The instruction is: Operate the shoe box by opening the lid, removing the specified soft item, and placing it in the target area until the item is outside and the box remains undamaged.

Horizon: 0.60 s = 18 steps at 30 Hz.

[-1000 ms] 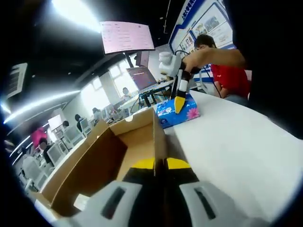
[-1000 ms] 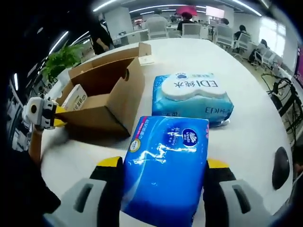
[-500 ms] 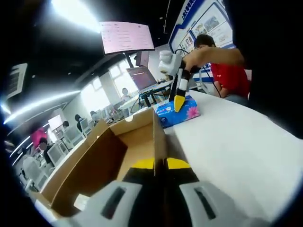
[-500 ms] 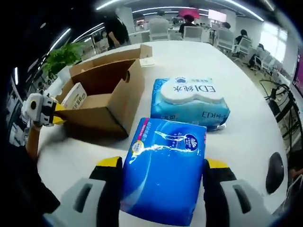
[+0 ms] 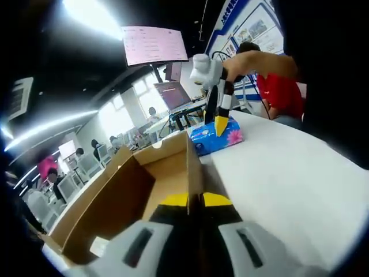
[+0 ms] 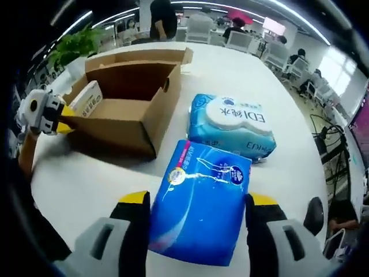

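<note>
While the shoe box [image 6: 124, 104] wall is pinched by the clenched left tongs [image 5: 195, 200] – likely to steady it – the blue soft pack [image 6: 200, 199] is gripped between the right tongs [image 6: 199, 205], above the surface [image 6: 92, 184], outside the box.

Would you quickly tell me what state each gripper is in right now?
Left gripper: shut on the shoe box wall.
Right gripper: shut on the blue tissue pack.
</note>
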Tool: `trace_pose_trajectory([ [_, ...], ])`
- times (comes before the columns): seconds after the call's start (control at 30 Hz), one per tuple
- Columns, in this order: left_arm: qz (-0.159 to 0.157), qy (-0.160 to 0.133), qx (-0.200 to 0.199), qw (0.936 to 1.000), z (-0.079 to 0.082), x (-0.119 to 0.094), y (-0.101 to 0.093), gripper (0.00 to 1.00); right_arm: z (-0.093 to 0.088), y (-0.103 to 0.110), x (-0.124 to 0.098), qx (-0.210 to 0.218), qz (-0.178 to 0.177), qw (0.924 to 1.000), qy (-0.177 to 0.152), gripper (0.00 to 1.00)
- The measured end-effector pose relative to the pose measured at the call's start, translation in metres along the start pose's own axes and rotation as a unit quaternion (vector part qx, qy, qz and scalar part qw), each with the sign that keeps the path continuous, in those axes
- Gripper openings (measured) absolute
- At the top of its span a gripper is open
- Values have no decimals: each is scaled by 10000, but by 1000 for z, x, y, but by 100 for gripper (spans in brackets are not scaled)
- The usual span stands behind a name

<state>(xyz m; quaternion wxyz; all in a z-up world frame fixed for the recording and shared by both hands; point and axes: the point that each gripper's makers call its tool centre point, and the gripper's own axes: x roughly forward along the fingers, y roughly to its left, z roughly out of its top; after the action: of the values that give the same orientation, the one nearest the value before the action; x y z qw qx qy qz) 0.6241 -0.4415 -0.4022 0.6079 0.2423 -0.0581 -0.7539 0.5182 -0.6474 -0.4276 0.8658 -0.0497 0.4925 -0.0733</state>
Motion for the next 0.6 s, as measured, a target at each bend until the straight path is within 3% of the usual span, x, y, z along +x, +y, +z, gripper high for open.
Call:
trace_pose_trajectory([
  [0.2, -2, -1, -2, 10000, 0, 0, 0, 6, 1, 1, -2, 17, 151, 9999, 8, 66],
  [0.47, 0, -1, 0, 10000, 0, 0, 0, 6, 0, 1, 0, -526, 446, 9973, 234, 64],
  [0.6, 1, 0, 2, 10000, 0, 0, 0, 6, 0, 0, 1, -599, 538, 9964, 247, 64],
])
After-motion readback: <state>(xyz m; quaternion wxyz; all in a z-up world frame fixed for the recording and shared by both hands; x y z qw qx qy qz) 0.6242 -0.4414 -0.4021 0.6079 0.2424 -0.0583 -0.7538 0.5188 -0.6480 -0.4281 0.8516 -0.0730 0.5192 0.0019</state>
